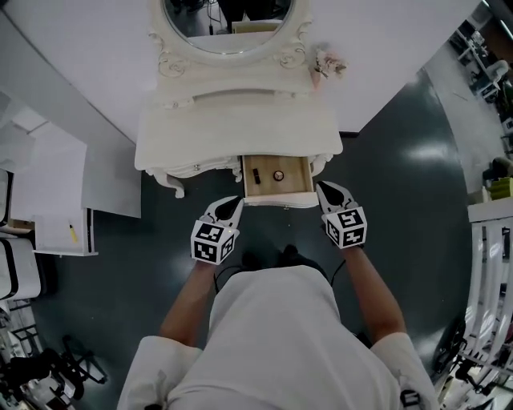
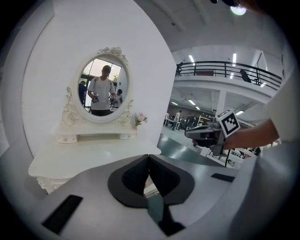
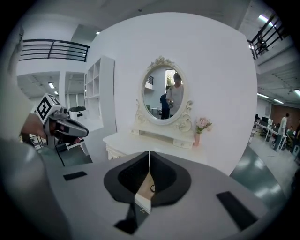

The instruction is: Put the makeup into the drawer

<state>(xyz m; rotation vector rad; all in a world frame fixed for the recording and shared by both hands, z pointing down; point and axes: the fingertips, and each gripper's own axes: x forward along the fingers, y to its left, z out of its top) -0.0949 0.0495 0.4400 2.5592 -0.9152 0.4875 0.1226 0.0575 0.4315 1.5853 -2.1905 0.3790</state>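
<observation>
The white vanity table (image 1: 232, 132) has its wooden drawer (image 1: 298, 186) pulled out toward me. Inside lie a small dark stick-shaped makeup item (image 1: 256, 174) and a round dark one (image 1: 279, 175). My left gripper (image 1: 237, 200) hovers just left of the drawer's front corner, and its jaws meet with nothing between them (image 2: 149, 159). To the right of the drawer front is my right gripper (image 1: 321, 186), jaws also shut and empty (image 3: 149, 157). Below the right jaws, the drawer's wood (image 3: 142, 187) and the round item (image 3: 152, 188) show through.
An oval mirror (image 1: 228, 20) stands at the back of the vanity, with a small vase of pink flowers (image 1: 329, 64) at its right. A white desk (image 1: 56, 200) is to the left and a white rack (image 1: 490, 240) to the right, on dark floor (image 1: 401, 160).
</observation>
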